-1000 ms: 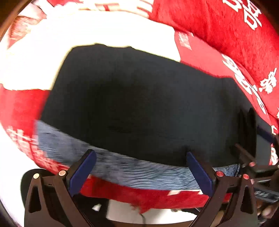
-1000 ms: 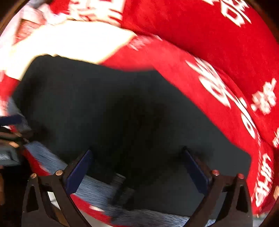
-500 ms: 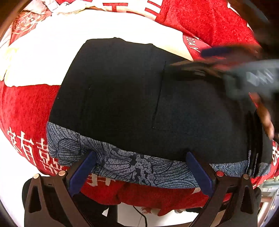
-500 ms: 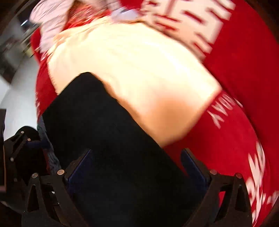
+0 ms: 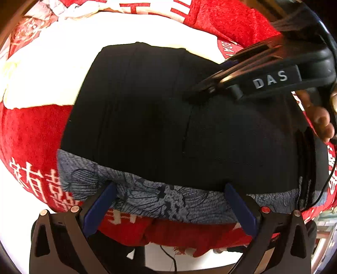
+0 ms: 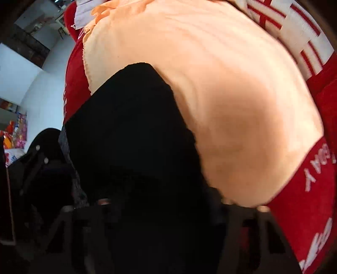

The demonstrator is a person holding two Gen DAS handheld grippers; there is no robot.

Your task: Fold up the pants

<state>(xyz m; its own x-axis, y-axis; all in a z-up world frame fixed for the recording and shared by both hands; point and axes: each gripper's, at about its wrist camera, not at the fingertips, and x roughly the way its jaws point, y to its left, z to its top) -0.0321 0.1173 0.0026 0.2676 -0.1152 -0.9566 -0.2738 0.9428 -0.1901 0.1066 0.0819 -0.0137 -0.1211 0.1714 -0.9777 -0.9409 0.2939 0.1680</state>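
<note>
Pants (image 5: 158, 126) black, folded on red blanket (image 5: 31, 130). Left claw (image 5: 169, 186) apart, empty. Right claw (image 5: 189, 97) just closing, black cloth between; bite unclear. Risk: pinching only the top layer, dragging the fold askew.

This looks like a home, most likely a bedroom. The work surface is soft: a plush red blanket printed with large white characters (image 5: 31, 134) spreads under and ahead of the left claw, its edge hanging down just behind the fingers like bedding over a mattress side. A pale cream cloth (image 6: 221, 101) lies over it ahead of the right claw, with more crumpled pale fabric (image 5: 73, 8) bunched at the far end. Off to the left of the right claw, past the blanket's edge, stand a plain white wall (image 6: 35, 101) and a heap of bright, colourful household clutter (image 6: 19, 130), blurred beyond telling apart.
</note>
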